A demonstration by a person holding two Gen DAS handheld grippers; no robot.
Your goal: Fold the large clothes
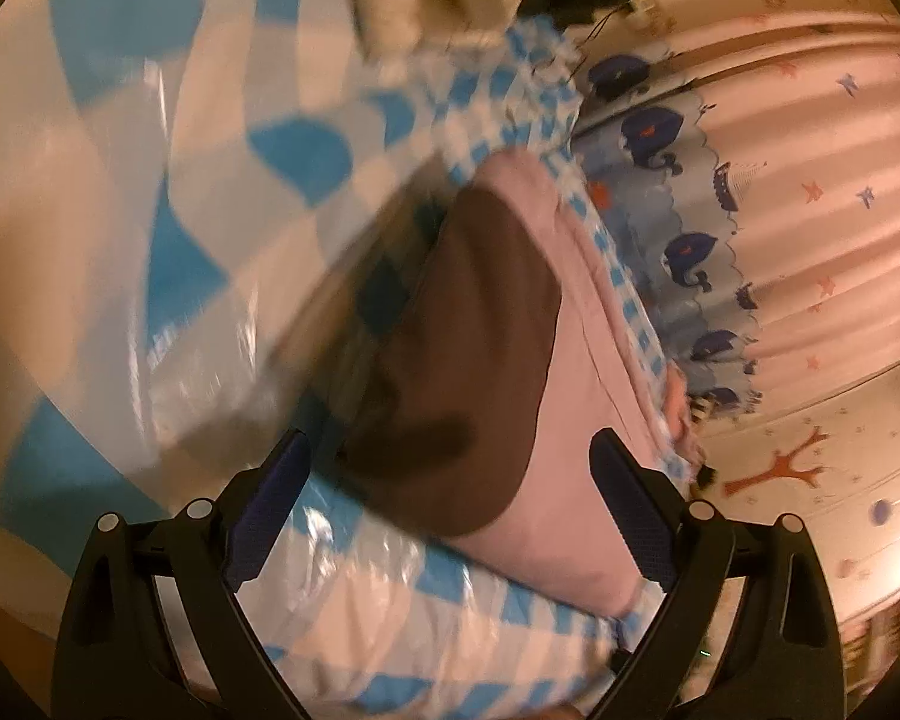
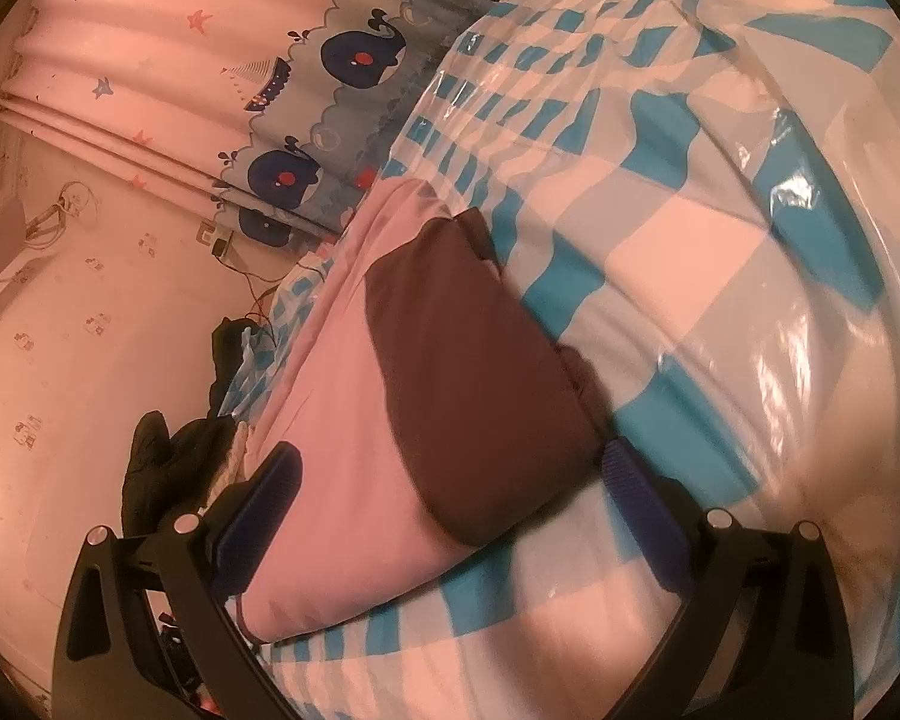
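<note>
Now the folded pink-and-brown garment (image 2: 426, 396) is lying on the blue checkered sheet (image 2: 660, 252), stretching away between both wide-open, empty jaws, with the right gripper (image 2: 450, 468) seeming nearer than the left gripper (image 1: 450, 456).

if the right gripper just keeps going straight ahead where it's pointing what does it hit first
Most likely the folded pink and brown garment, which lies directly between the open fingers of the right gripper, on the blue checkered plastic sheet. Depth is unclear.
</note>
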